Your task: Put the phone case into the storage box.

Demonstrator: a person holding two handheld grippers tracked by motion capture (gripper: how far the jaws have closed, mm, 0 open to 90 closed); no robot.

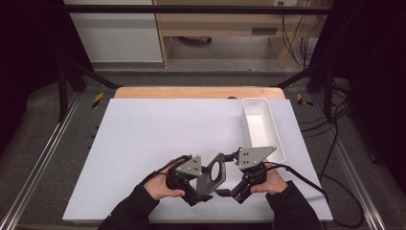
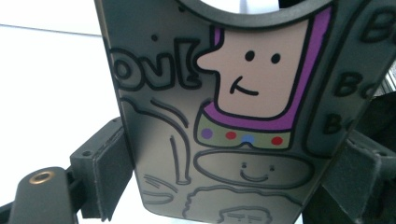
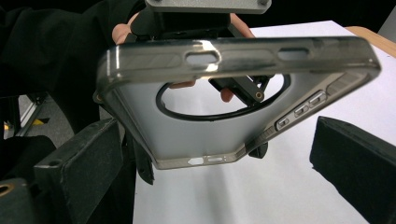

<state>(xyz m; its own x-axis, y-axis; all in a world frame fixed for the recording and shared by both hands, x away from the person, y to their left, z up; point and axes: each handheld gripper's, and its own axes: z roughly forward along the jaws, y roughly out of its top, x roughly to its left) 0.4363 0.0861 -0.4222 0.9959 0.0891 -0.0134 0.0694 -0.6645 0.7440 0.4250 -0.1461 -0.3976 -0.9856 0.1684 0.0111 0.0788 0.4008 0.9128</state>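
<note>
At the near edge of the white table (image 1: 143,143), the left gripper (image 1: 201,184) clamps a grey phone case (image 1: 214,171) between its jaws, holding it lifted off the surface between the two hands. Its cartoon-printed back faces the left gripper view. Just right, the right gripper (image 1: 229,192) stands wide apart around the case without touching it, a white bin (image 1: 279,143) lying farther right.

A white table (image 1: 158,143) carries a long white tray (image 1: 250,128) lying near its right edge.
</note>
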